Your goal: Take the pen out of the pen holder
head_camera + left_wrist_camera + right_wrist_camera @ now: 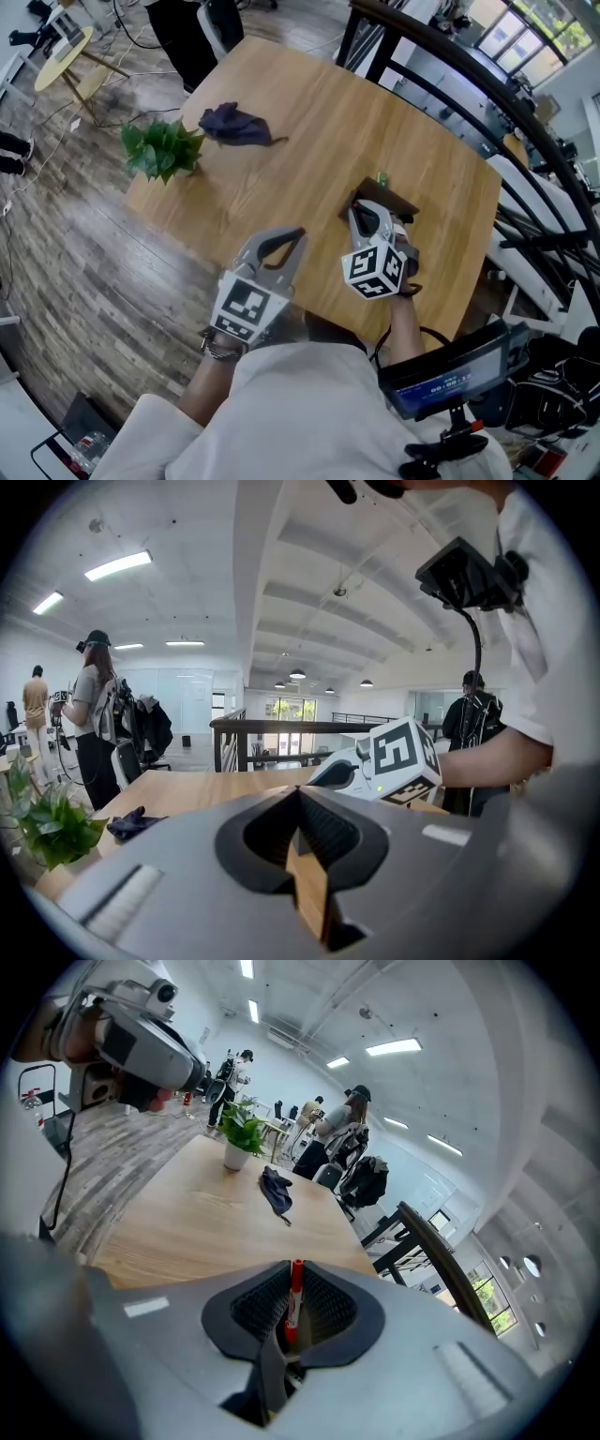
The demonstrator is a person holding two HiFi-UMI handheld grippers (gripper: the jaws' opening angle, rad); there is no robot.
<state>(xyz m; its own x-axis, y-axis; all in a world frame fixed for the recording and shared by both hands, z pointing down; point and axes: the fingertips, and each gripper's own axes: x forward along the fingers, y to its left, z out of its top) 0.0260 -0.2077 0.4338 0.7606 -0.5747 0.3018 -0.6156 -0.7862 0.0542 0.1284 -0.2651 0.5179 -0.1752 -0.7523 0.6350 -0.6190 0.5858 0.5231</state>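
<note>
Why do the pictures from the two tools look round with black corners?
Left gripper view and right gripper view: wide-angle lenses give round images with dark corners and curved ceiling beams. Left gripper view: the long white ceiling light glares. Right gripper view: the thin red pen looks sharp. Head view: the grey plank floor bends at the left.

Red pen point(293, 1296), pale label band. Grey right gripper point(286, 1327), black ribbed pads point(251, 1305). Grey left gripper point(298, 829), black inside too. Black-and-white square markers on white cube point(375, 270). Dark brown pen holder point(397, 202). Light wood-grain table point(309, 150). Navy cloth point(234, 124). Green plant point(161, 148). Grey-brown plank floor point(66, 244).
</note>
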